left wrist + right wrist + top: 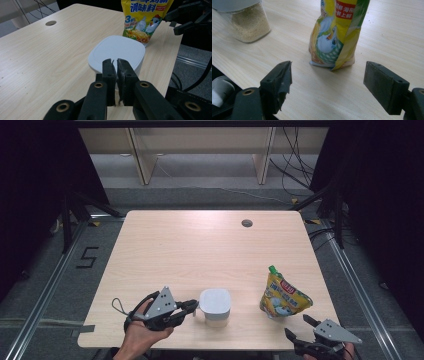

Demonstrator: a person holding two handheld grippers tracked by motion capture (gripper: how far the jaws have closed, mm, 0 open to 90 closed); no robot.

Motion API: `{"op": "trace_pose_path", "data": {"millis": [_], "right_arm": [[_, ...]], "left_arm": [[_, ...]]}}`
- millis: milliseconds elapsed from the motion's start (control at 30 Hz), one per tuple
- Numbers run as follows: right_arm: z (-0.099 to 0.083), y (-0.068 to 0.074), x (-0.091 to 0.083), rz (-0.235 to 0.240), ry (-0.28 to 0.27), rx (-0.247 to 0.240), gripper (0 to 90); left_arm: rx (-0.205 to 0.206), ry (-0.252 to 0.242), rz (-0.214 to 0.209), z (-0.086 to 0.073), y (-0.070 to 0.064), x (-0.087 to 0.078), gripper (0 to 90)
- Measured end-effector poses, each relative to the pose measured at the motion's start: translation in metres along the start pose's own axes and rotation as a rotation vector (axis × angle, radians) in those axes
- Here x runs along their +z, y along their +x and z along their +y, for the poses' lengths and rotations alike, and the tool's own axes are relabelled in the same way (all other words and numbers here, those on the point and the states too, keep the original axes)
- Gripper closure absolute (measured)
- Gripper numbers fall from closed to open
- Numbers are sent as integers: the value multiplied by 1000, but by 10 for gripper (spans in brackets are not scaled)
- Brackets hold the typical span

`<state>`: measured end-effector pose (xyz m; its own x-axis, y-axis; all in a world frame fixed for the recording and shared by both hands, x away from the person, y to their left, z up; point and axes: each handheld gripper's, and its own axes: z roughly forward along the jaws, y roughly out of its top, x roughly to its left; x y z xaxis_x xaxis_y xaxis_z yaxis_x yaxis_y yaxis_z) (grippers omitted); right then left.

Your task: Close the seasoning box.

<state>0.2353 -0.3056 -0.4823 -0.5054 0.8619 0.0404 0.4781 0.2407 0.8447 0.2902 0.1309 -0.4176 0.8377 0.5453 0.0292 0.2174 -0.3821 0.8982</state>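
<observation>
1. If the right tool (301, 326), wide open and holding nothing, bumps the yellow pouch (282, 297), that tall soft bag could tip over, since it stands on a thin bottom near the bench (200, 245) edge.
2. If the left tool (195, 307) pushes, the jar (215, 307) might slide. Its jaws are almost shut right at the jar's side, holding nothing I can see.
3. White lid (117, 51): smooth, square, round corners. Clear jar, sandy grains inside. Shiny, crinkly pouch. Pale wood.

Open table (200, 245) beyond jar (215, 306) (pouch (282, 298) right)
</observation>
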Motion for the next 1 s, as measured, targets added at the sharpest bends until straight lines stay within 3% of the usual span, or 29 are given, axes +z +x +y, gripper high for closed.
{"op": "trace_pose_path", "data": {"millis": [100,167,200,300,333,400,467,567,600,633,733,767,800,833,900,933,1000], "right_arm": [[0,0,0,0,1,0,234],[1,-3,1,0,-11,-38,234],[0,0,0,0,2,5,234],[0,-1,1,-10,-6,-21,234],[0,-1,1,-12,-5,-14,234],[0,-2,1,-8,-10,-36,234],[1,-2,1,19,-10,-35,233],[1,-2,1,4,-17,-36,233],[1,-3,0,-9,-19,-50,233],[1,-2,1,5,-16,-36,234],[1,-2,1,9,-15,-38,233],[1,-2,1,9,-14,-38,233],[1,-2,1,9,-15,-37,233],[1,-2,1,9,-16,-37,234],[1,-2,1,8,-17,-38,234],[1,-2,0,4,-20,-42,234],[1,-1,0,9,-17,-37,234]], "left_arm": [[-11,2,6,-5,1,-6,810],[-24,-3,7,-9,2,-9,807],[-24,-4,5,-11,2,-11,793],[-41,-2,4,-19,3,-16,772],[-26,-4,-7,-21,5,-17,758],[-49,-13,-16,-25,4,-19,722],[-44,-10,-13,-29,5,-22,683],[-64,-6,-2,-34,5,-24,576],[-39,0,-4,-35,7,-25,536],[-70,5,3,-37,6,-26,509],[-60,3,-3,-42,9,-28,476],[-88,5,5,-44,8,-28,460],[-88,13,9,-47,8,-29,445],[-71,18,7,-48,9,-30,419],[-106,17,3,-53,8,-30,394],[-90,17,3,-54,9,-31,391],[-120,25,13,-60,8,-34,364]]}}
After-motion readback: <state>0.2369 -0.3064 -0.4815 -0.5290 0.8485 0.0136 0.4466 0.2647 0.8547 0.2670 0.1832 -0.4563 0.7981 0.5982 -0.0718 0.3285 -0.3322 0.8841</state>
